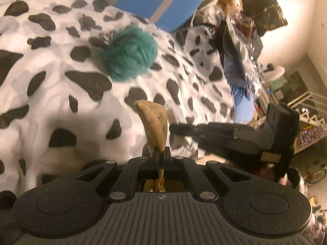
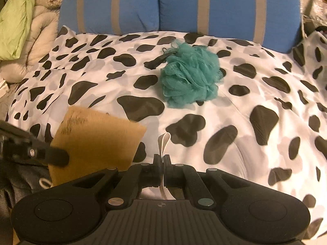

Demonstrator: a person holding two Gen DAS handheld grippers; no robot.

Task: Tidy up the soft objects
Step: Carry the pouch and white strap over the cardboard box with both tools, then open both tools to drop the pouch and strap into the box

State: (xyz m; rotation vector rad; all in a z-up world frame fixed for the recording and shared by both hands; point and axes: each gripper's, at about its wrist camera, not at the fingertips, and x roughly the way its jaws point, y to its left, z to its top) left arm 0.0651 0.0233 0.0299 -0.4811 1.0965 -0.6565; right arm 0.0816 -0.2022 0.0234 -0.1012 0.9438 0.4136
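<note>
Left gripper (image 1: 161,153): jaws pinched tight on a tan burlap pouch (image 1: 155,125), which sticks up past the fingertips; its printed side shows in the right wrist view. Right gripper (image 2: 162,159): jaws closed on a thin white strap (image 2: 163,140) that loops up between the fingertips and runs back under the gripper body (can't tell what it's attached to).

Both grippers sit low over the near edge of the cow-print duvet (image 2: 235,106), with the left one just left of the right, pouch between them.

Teal mesh bath pouf (image 2: 190,75) lies on the duvet toward the far edge, well apart from both grippers, a dark cord trailing from its left side. Blue striped cushion (image 2: 179,6) stands along the far edge behind it. Doll in plastic wrap (image 1: 237,47) lies at the duvet's right edge. Pale green fabric (image 2: 16,18) is piled off the far left corner.
</note>
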